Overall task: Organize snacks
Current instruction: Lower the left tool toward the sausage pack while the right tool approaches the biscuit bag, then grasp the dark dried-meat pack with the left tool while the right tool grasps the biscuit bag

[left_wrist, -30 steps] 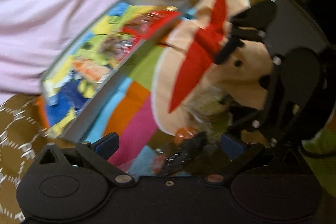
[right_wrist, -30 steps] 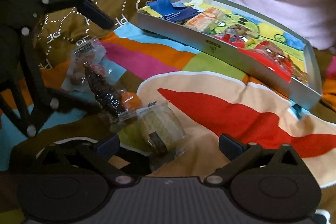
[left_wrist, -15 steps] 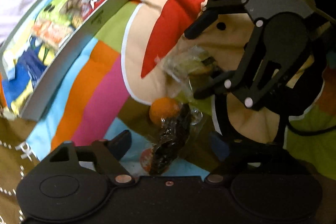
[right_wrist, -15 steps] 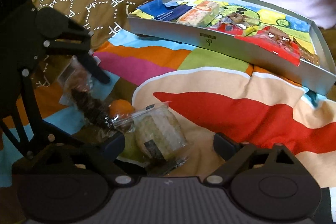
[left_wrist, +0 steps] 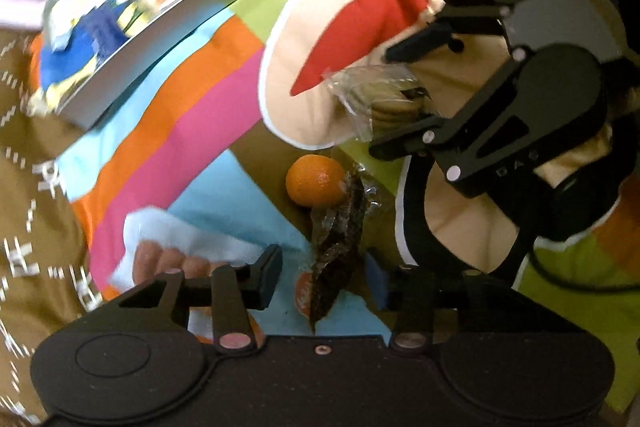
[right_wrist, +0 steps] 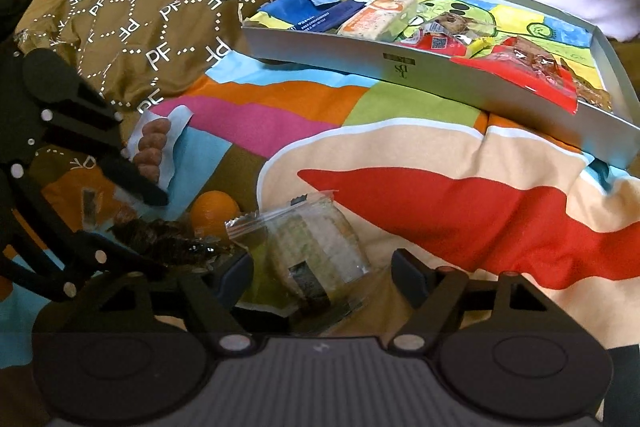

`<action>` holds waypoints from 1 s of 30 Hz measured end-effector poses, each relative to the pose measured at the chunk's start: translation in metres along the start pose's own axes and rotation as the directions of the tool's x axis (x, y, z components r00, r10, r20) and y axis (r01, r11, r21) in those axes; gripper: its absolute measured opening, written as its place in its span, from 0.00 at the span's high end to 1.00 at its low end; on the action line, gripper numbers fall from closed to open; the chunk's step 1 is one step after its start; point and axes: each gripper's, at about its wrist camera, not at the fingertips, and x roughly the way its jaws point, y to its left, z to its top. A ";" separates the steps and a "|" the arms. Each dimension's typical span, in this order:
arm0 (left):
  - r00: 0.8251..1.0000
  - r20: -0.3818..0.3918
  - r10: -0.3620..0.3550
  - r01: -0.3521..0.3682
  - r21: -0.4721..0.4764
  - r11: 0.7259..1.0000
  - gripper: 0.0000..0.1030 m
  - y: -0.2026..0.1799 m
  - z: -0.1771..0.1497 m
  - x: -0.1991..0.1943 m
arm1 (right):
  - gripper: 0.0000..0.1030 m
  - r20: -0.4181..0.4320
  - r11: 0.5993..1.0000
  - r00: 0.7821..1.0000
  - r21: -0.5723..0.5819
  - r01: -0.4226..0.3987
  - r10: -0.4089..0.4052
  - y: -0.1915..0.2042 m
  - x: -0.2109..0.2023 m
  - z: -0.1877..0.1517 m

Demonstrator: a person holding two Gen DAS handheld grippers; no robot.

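Both tools, left (left_wrist: 326, 277) and right (right_wrist: 322, 277), gape; pillow (right_wrist: 160, 15) reads "PF", tray (right_wrist: 404, 69) logo illegible.

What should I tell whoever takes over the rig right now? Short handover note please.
Left gripper: open around the dark snack packet, not clamped. Right gripper: open around the clear-wrapped rice ball. Both packets lie on the colourful blanket, with an orange between them and a sausage pack near it. Done: several snacks already in the grey tray. Left: those four loose items.

Clear-wrapped cookies (right_wrist: 316, 251), orange (right_wrist: 214, 213), dark, perhaps seaweed, packet (right_wrist: 168, 243) cluster together.
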 end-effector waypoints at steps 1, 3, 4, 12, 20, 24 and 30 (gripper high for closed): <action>1.000 0.006 -0.009 0.009 -0.028 1.000 0.56 0.002 -0.002 -0.002 | 0.22 0.000 1.000 1.000 -0.003 0.005 -0.005 0.001 0.000 0.000; 0.999 0.022 -0.047 0.049 -0.087 0.995 0.56 0.005 -0.005 -0.008 | 0.19 0.001 1.000 1.000 -0.006 0.014 -0.014 0.001 0.001 0.000; 0.997 0.028 -0.074 0.077 -0.119 0.990 0.57 0.005 -0.006 -0.009 | 0.17 0.001 1.000 1.000 -0.005 0.019 -0.019 0.001 0.001 0.000; 0.990 0.046 -0.133 0.140 -0.244 0.960 0.60 0.003 -0.021 -0.003 | 0.13 -0.006 0.999 1.000 0.024 0.021 -0.021 -0.001 0.006 0.000; 0.994 0.070 -0.090 0.107 -0.302 0.947 0.82 0.009 -0.023 -0.001 | 0.28 -0.022 1.000 1.000 0.024 -0.001 0.002 0.001 0.005 -0.001; 0.992 0.106 -0.063 0.090 -0.271 0.958 0.89 0.001 -0.028 -0.009 | 0.39 -0.021 1.000 1.000 0.002 0.006 -0.006 0.005 0.002 -0.002; 0.990 0.138 -0.015 0.050 -0.258 0.965 0.89 -0.009 -0.033 -0.017 | 0.43 -0.025 0.999 0.999 -0.031 0.039 -0.040 0.015 -0.001 -0.003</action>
